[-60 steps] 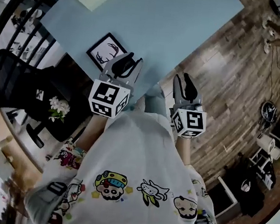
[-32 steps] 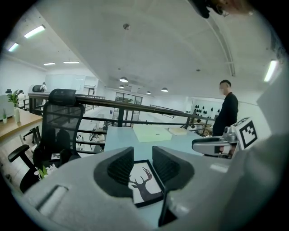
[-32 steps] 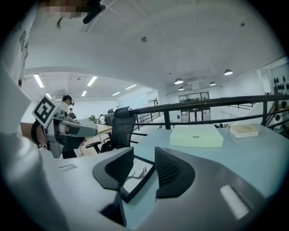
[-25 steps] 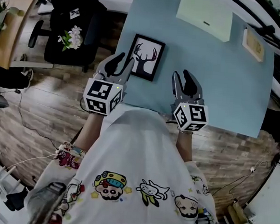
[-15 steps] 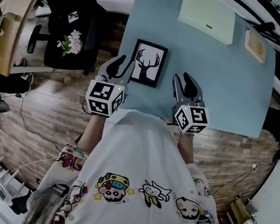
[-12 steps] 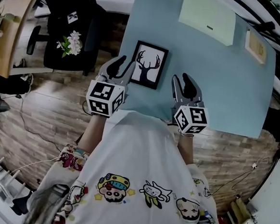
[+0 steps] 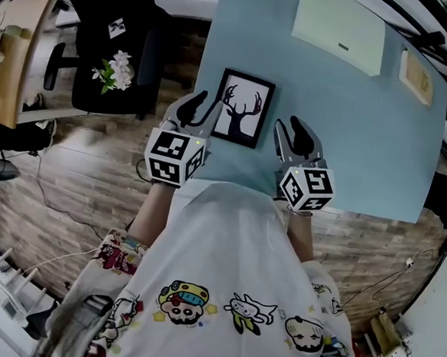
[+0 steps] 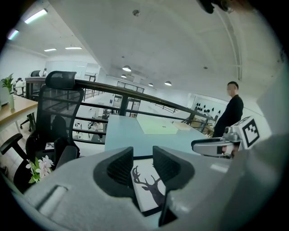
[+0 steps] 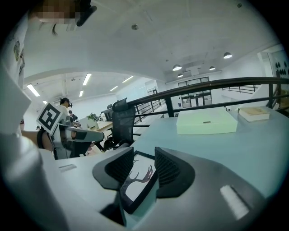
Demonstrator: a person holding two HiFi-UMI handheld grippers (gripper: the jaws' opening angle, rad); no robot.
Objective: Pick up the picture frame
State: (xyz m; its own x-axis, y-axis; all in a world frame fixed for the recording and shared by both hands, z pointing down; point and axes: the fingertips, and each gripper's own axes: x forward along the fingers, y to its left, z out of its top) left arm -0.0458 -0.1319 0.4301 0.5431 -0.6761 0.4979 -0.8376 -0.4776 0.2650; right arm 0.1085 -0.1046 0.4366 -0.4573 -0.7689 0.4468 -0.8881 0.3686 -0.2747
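Head view, lower centre: the person's white shirt [image 7: 223,282] with cartoon prints lies nearest the camera, and a forearm leaves it on either side. Just above, the left tool [image 7: 208,102] sits left of centre and the right tool [image 7: 287,125] right of centre, both pointing toward the top of the picture over the near edge of the light blue table [image 7: 350,138]. Each tool's own view shows its two dark ribbed jaws standing apart with nothing clamped between them, so both tools are released. The picture frame [image 7: 244,108], a black border around a stag-head silhouette on white, lies flat on the table near its lower left corner. It sits between the two tools, and in each tool's view it shows through the gap of the jaws, lower than the pads and not pressed by them. Farther up the table, at upper right, rest a pale green box [image 7: 339,27] and beside it a small book [image 7: 416,77]. Off the table at upper left, a black office chair [image 7: 111,42] stands on the wooden floor [image 7: 76,193], with white flowers [image 7: 116,69] showing against it. In the left tool's view a dark railing [image 8: 135,92] runs beyond the table, and a person [image 8: 232,113] in dark clothes stands at far right.
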